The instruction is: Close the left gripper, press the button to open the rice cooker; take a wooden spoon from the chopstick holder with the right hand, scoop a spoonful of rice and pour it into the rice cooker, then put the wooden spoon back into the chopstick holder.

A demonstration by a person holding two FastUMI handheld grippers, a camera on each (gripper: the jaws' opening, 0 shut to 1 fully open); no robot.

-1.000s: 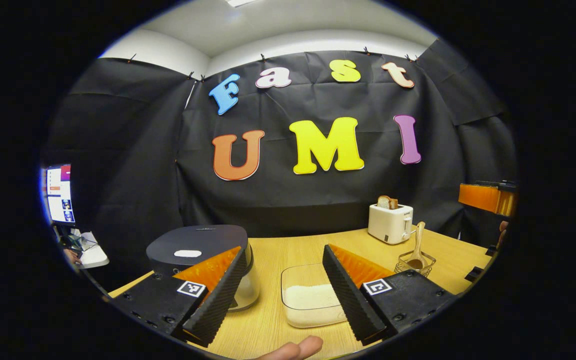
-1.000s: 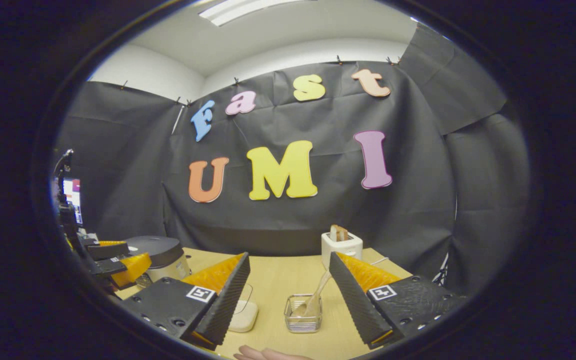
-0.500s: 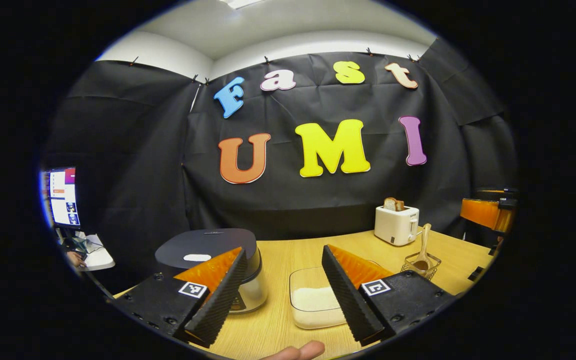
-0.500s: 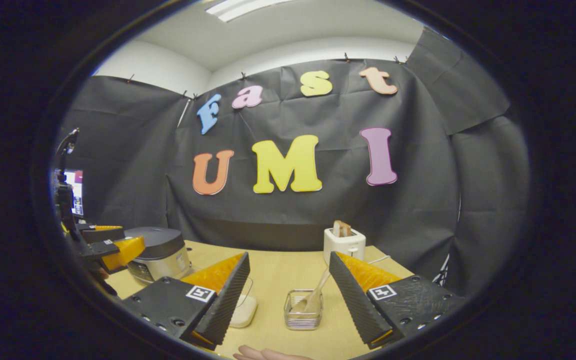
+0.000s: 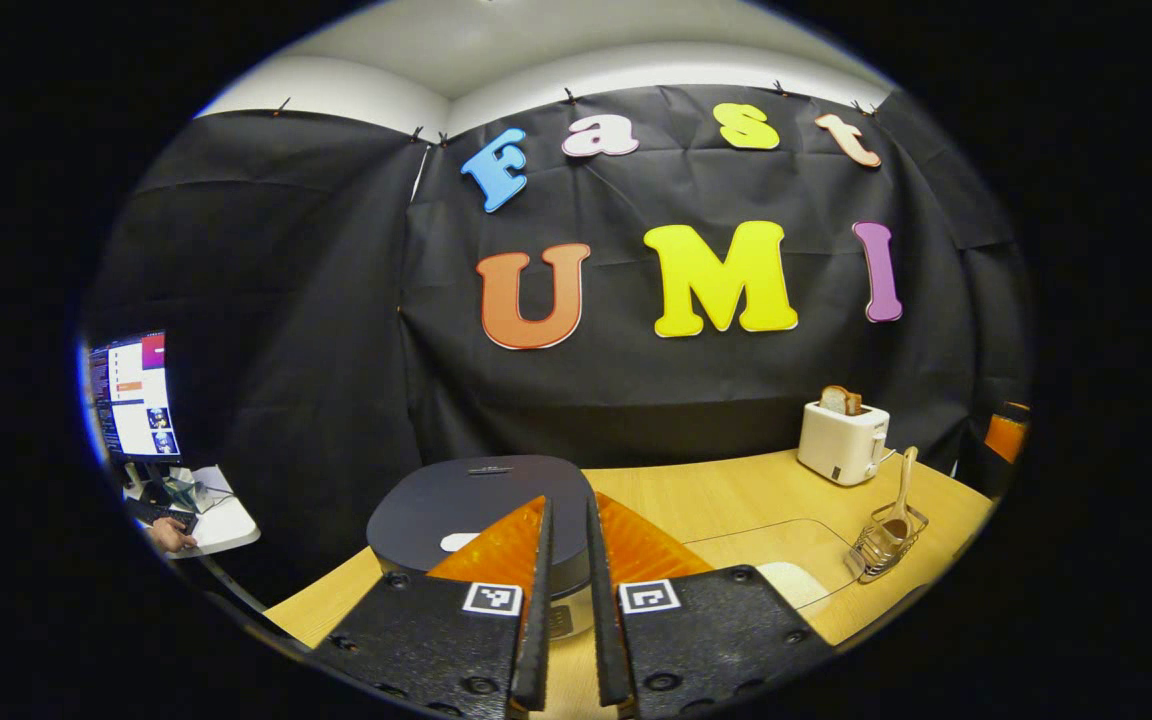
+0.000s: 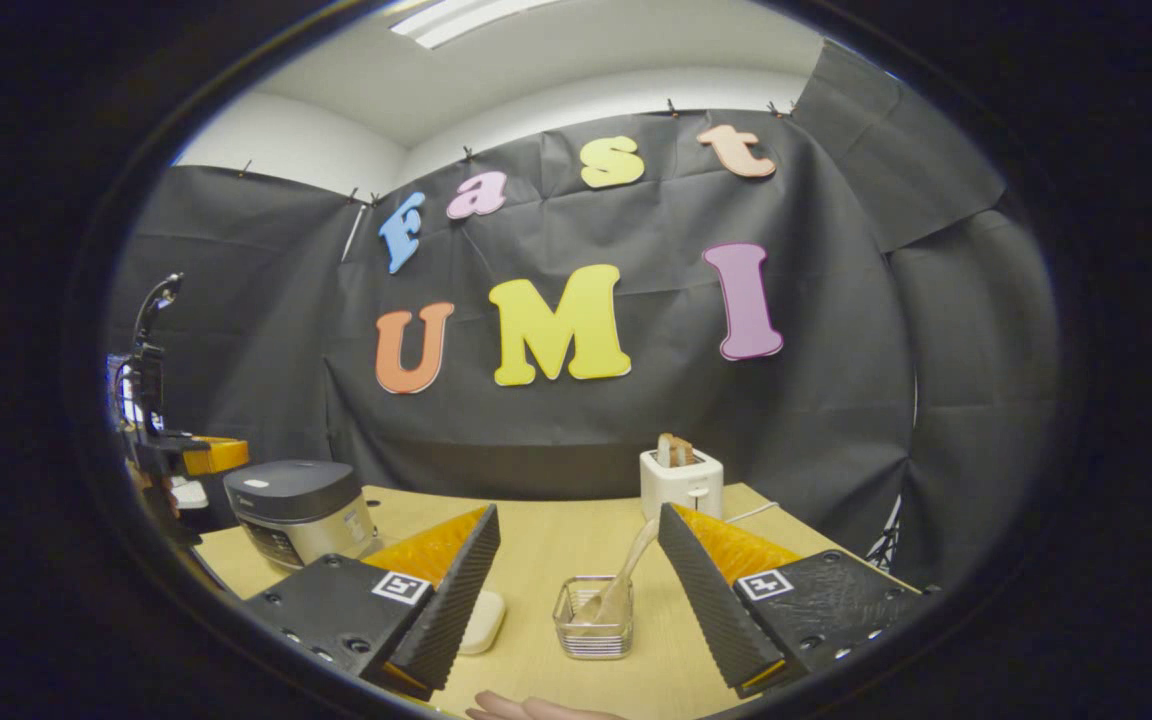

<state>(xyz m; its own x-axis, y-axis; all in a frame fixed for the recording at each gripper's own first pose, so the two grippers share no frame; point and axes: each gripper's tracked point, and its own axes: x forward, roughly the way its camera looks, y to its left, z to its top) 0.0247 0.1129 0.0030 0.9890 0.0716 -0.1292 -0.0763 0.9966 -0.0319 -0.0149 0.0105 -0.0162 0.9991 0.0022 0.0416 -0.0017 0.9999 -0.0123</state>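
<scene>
Wooden tabletop [image 5: 736,500] carries every item; the rice cooker [image 5: 481,505] serves as the reference landmark.

Left gripper [image 5: 568,690]: its fingers are pressed almost together, leaving a thin slit between them with nothing clamped. In the left gripper view they sit in front of the rice cooker, pointing at its dark lid, which is down. Whether the fingers touch the cooker cannot be told.

Right gripper [image 6: 576,660]: its fingers are spread wide apart and hold nothing. In the right gripper view the rice cooker [image 6: 301,510] stands to the far left of these fingers, and the chopstick holder [image 6: 593,630] lies between them, farther out on the table.

Item positions relative to the rice cooker, left gripper view:
- Clear rice container [image 5: 786,560]: just to the right of the cooker, with white rice in it.
- Chopstick holder [image 5: 886,545]: a wire basket farther right, beyond the container.
- Wooden spoon [image 5: 901,500]: standing tilted in the chopstick holder, handle up.
- White toaster [image 5: 843,440]: right of the cooker and nearer the back wall, with bread in its slot.

A fingertip [image 6: 526,708] shows at the lower edge of the right gripper view.
</scene>
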